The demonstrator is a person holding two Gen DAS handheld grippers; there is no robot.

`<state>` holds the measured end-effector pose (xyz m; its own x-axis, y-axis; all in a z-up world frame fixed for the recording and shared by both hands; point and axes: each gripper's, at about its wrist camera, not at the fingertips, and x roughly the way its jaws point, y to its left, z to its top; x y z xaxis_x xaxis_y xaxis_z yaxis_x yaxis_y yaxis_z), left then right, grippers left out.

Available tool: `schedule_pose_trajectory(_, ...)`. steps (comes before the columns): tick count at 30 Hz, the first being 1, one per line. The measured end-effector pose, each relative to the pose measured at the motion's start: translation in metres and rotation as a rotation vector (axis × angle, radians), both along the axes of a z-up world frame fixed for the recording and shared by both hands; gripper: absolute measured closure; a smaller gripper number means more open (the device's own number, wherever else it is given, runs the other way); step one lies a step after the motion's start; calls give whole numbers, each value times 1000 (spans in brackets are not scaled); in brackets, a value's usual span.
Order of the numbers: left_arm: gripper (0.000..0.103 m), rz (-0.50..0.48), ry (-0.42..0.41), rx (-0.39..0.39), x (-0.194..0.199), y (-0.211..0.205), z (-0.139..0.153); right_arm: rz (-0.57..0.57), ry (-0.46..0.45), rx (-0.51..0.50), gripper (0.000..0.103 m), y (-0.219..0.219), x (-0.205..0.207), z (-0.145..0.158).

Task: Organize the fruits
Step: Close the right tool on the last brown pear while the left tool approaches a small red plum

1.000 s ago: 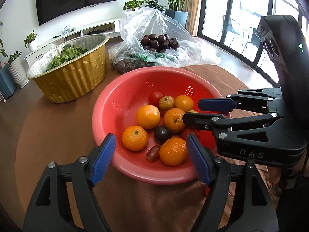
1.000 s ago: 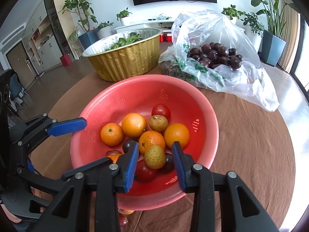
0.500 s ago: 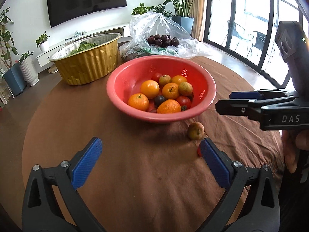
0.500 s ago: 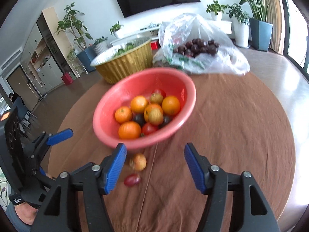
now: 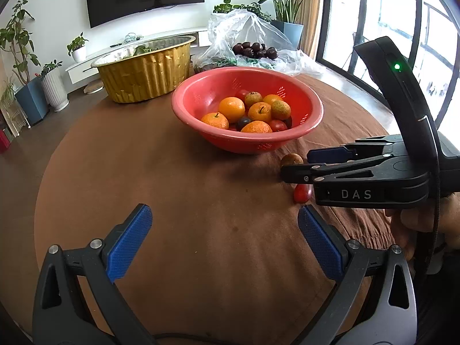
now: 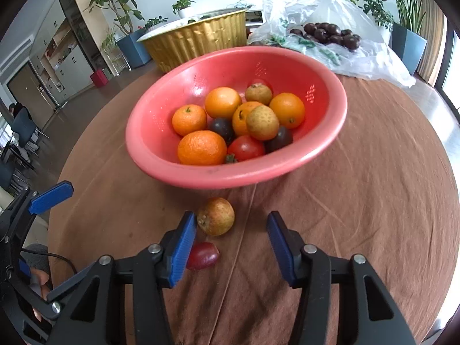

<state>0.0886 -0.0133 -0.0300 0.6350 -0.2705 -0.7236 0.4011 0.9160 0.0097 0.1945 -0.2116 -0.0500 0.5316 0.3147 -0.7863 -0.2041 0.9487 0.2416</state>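
Right wrist: right gripper [image 6: 230, 244] has backed off the red bowl [image 6: 330, 155], jaws closing on nothing | brownish fruit [image 6: 216, 216], red fruit [image 6: 202, 256] lie on cloth, awaiting sorting | left gripper [image 5: 224, 238] spread wide, empty

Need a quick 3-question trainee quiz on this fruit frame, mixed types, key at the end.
1. True or false: the brownish round fruit and the small red fruit lie on the brown tablecloth, outside the red colander.
2. What fills the clear plastic bag? A) oranges B) dark round fruits C) leafy greens
3. Fill in: the left gripper holds ____ between its jaws.

Key: 1 true; 2 B; 3 nothing.
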Motion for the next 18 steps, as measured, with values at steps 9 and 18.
schedule_pose_trajectory(9,0,19,9,5,5,2,-4,46,-30,-84,65,19,0,0)
schedule_pose_trajectory(18,0,9,10,11,7,-1,-4,43,-20,-46,73,13,-5,4)
